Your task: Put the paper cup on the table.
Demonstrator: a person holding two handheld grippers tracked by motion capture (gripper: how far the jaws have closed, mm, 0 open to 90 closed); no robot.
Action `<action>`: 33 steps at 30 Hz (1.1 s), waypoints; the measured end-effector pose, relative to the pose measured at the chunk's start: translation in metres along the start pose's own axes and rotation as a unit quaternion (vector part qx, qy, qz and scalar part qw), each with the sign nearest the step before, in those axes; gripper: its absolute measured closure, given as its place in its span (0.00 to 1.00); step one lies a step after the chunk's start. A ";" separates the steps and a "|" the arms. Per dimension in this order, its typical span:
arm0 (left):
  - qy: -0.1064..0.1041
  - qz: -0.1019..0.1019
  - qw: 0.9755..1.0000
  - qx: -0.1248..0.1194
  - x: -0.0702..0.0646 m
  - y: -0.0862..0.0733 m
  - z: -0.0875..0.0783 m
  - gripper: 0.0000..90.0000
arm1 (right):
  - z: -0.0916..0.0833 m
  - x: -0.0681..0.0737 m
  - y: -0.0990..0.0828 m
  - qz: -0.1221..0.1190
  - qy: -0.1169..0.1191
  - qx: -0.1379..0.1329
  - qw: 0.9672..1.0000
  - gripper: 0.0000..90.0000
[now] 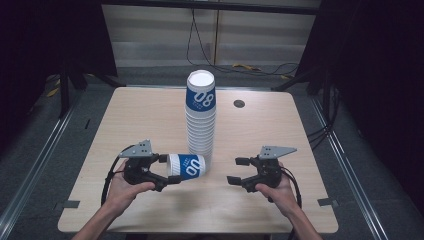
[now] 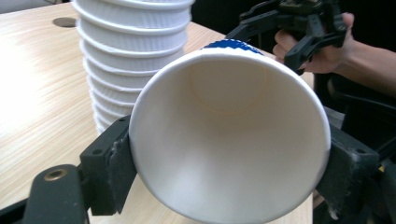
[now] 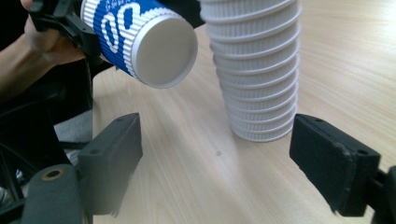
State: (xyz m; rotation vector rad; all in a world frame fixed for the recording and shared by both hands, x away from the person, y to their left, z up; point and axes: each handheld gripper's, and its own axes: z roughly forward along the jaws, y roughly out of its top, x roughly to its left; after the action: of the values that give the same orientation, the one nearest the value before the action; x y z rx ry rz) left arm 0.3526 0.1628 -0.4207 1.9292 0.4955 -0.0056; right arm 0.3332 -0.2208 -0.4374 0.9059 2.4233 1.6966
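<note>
A tall stack of upside-down ribbed paper cups (image 1: 201,117) stands mid-table, its top cup blue and white. My left gripper (image 1: 165,169) is shut on a single blue-and-white cup (image 1: 187,166), held on its side just above the table, base pointing right, close to the stack's foot. In the left gripper view the cup's open mouth (image 2: 229,140) sits between both pads. My right gripper (image 1: 235,171) is open and holds nothing, right of the stack. In the right gripper view the held cup's base (image 3: 163,51) and the stack (image 3: 257,70) lie beyond its jaws.
The light wooden table (image 1: 150,115) has a round grommet (image 1: 239,103) at the back right. Cables trail on the floor behind the table. Dark curtains and metal rails flank both sides.
</note>
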 end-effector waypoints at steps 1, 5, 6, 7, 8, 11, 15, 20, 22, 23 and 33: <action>0.002 0.001 1.000 0.001 0.000 0.000 -0.001 0.21 | -0.001 0.000 0.000 0.001 -0.004 -0.001 1.000 0.20; 0.008 0.007 1.000 0.014 0.000 0.001 -0.005 0.20 | -0.004 -0.001 -0.002 0.005 -0.007 -0.006 1.000 0.20; 0.012 0.008 1.000 0.009 0.000 0.001 -0.007 0.20 | -0.004 -0.001 -0.002 0.007 -0.008 -0.005 1.000 0.21; 0.012 0.011 1.000 0.010 0.000 0.001 -0.008 0.20 | -0.004 -0.002 -0.003 0.009 -0.008 -0.003 1.000 0.21; 0.017 0.015 1.000 0.012 0.000 0.001 -0.010 0.20 | -0.003 -0.003 -0.004 0.011 -0.009 -0.001 1.000 0.21; 0.031 0.017 0.999 0.015 0.000 0.001 -0.016 0.20 | -0.003 -0.004 -0.005 0.013 -0.014 0.002 1.000 0.22; 0.048 0.008 0.999 0.010 0.002 0.000 -0.025 0.20 | -0.005 -0.004 -0.005 0.014 -0.021 -0.002 1.000 0.22; 0.049 -0.003 0.998 0.026 0.005 -0.002 -0.030 0.20 | -0.005 -0.003 -0.005 0.010 -0.022 0.000 1.000 0.23; 0.050 -0.002 0.998 0.037 0.006 -0.001 -0.031 0.20 | -0.004 -0.004 -0.005 0.012 -0.021 -0.001 1.000 0.23; 0.048 -0.004 0.998 0.039 0.007 0.000 -0.032 0.20 | -0.004 -0.005 -0.005 0.012 -0.021 -0.002 1.000 0.23; 0.094 -0.019 0.994 0.059 0.019 0.004 -0.046 0.20 | -0.002 -0.005 -0.006 0.007 -0.020 0.005 1.000 0.24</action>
State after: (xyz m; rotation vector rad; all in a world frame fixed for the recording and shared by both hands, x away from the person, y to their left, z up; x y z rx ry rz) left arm 0.3609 0.2085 -0.4024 2.0459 0.6712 0.1253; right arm 0.3340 -0.2266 -0.4430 0.9506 2.4086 1.6562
